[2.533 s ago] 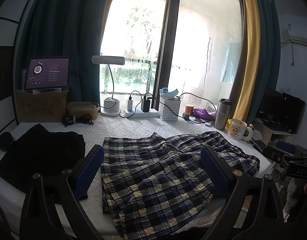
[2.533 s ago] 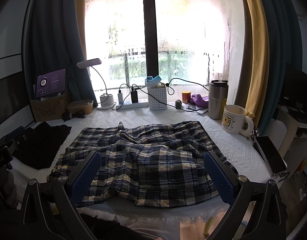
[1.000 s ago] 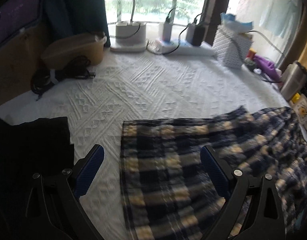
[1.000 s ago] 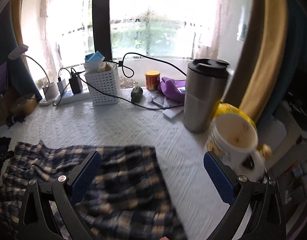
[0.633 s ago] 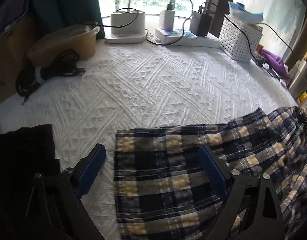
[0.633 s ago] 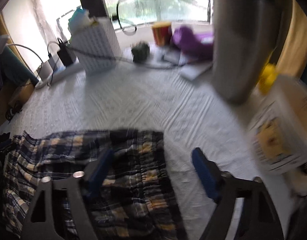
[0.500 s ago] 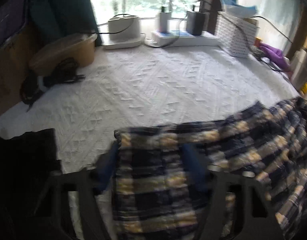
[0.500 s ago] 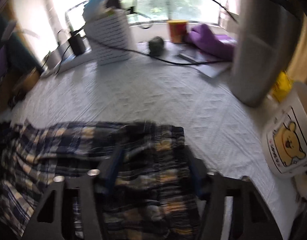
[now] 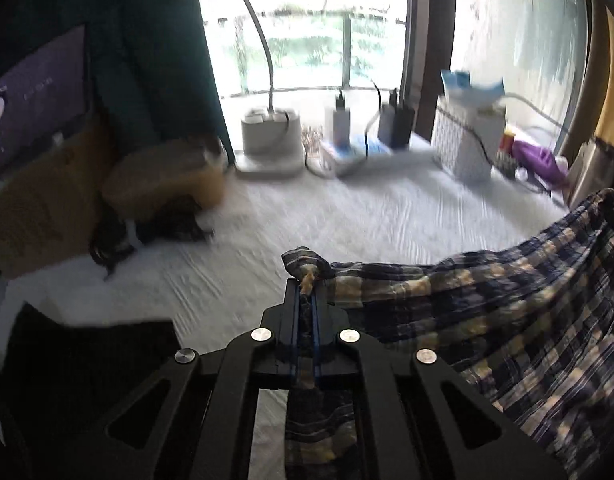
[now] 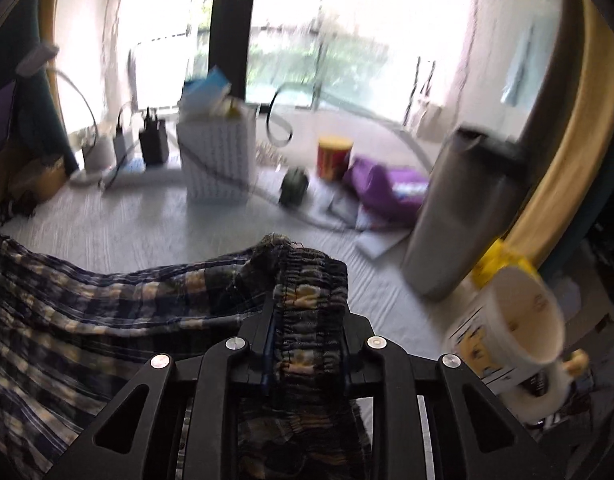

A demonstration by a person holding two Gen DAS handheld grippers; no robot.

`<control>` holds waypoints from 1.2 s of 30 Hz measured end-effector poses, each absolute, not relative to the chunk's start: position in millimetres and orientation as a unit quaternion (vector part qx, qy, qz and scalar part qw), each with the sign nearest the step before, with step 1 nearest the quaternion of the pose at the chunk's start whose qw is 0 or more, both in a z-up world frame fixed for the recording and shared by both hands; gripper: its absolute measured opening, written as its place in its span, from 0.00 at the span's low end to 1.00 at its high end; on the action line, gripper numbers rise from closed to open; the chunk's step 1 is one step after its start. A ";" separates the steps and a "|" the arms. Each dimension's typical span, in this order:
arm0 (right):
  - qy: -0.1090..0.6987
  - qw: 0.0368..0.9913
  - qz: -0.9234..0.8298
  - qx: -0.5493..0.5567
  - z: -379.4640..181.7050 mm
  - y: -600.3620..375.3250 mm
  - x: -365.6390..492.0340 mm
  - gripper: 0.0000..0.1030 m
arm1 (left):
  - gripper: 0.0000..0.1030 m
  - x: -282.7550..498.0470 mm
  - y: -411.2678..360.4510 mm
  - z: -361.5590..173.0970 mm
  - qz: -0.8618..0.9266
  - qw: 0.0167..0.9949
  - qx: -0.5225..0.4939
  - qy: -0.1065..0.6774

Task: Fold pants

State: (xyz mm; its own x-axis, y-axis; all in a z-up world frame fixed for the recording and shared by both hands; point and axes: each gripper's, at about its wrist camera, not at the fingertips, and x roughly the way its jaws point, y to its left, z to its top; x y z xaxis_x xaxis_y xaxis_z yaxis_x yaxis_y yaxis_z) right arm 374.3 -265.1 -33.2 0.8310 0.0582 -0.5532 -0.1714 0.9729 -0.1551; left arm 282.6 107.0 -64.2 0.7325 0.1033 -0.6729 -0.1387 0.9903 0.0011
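The plaid pants (image 9: 507, 312) are navy, cream and yellow checked cloth, lifted off the white quilted table cover (image 9: 347, 224). My left gripper (image 9: 306, 286) is shut on the pants' far left corner, which bunches up between its fingers. My right gripper (image 10: 307, 292) is shut on the elastic waistband at the far right corner of the pants (image 10: 107, 304). The cloth hangs stretched between the two grippers. Both views are blurred by motion.
A black garment (image 9: 87, 364) lies at the left. Along the window stand a lamp base (image 9: 269, 140), power strip with chargers (image 9: 363, 144) and a white basket (image 10: 217, 160). A steel tumbler (image 10: 459, 216) and a bear mug (image 10: 511, 320) stand at the right.
Both grippers came down on the pants' far corners, closed on them and lifted. The cloth now hangs raised between them instead of lying flat.
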 end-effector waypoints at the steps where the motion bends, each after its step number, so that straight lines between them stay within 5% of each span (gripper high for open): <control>1: 0.278 0.954 0.054 -0.100 -28.8 -265.2 373.3 0.24 | 0.03 284.5 108.0 -60.0 0.063 0.933 -0.021 0.354; 11: 0.323 0.944 0.013 -0.070 -65.6 -283.8 413.8 0.24 | 0.04 328.7 110.2 -85.0 0.034 0.925 -0.012 0.379; 18: 0.350 0.934 0.006 -0.078 -83.8 -285.2 420.8 0.25 | 0.14 321.1 132.1 -117.5 0.079 0.897 -0.041 0.433; 20: 0.342 0.936 0.008 -0.088 -76.8 -284.6 415.4 0.36 | 0.29 307.6 142.8 -113.4 0.092 0.897 -0.059 0.429; 21: 0.341 0.936 0.009 -0.091 -74.7 -285.3 409.1 0.53 | 0.37 300.2 145.9 -110.4 0.096 0.898 -0.064 0.425; 23: 0.330 0.940 0.014 -0.089 -66.4 -286.1 396.9 0.76 | 0.39 277.4 148.7 -101.0 0.096 0.901 -0.072 0.417; 36: 0.316 0.946 0.008 -0.072 -57.4 -316.8 297.1 0.76 | 0.60 156.7 113.2 -121.9 0.014 0.884 -0.149 0.443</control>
